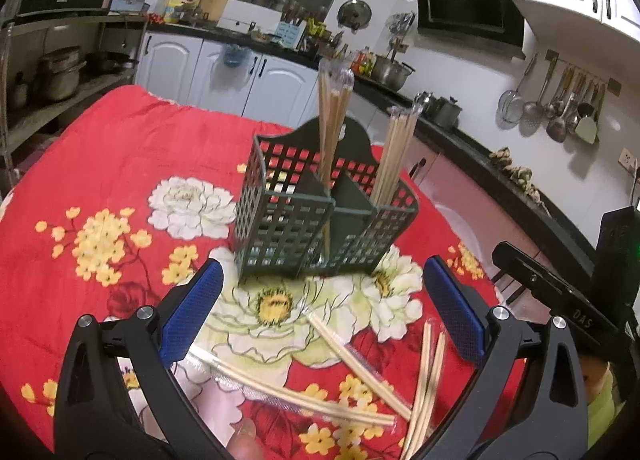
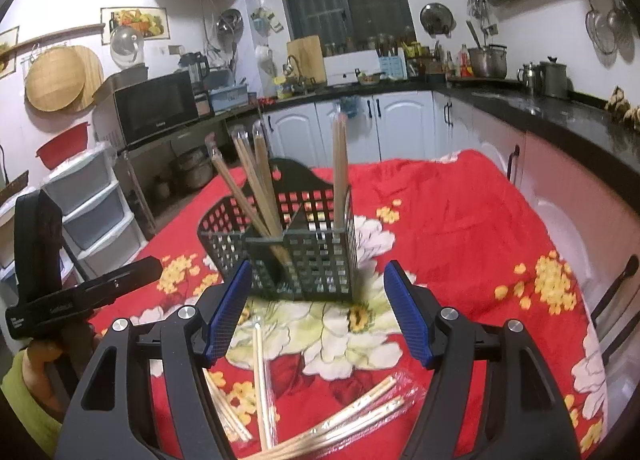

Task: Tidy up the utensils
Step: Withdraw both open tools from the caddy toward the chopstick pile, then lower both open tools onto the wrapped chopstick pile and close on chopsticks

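A dark green perforated caddy (image 1: pixel 320 216) (image 2: pixel 296 248) stands on the red floral cloth (image 1: pixel 120 164), with wrapped wooden chopsticks upright in its compartments (image 1: pixel 332 120) (image 2: pixel 340 172). More wrapped chopstick pairs lie loose on the cloth in front of it (image 1: pixel 296 392) (image 2: pixel 262 376). My left gripper (image 1: pixel 324 292) hovers just short of the caddy, above the loose pairs, open with nothing between its blue pads (image 1: pixel 208 300). My right gripper (image 2: pixel 318 300) is likewise open and empty, over another loose pair (image 2: pixel 360 412).
Each view catches the other gripper's black body at its edge (image 1: pixel 560 300) (image 2: pixel 80 296). Black counters with white cabinets (image 2: pixel 400 124) run behind and along the right of the table. A microwave (image 2: pixel 156 108) and plastic drawers (image 2: pixel 92 204) stand at the left.
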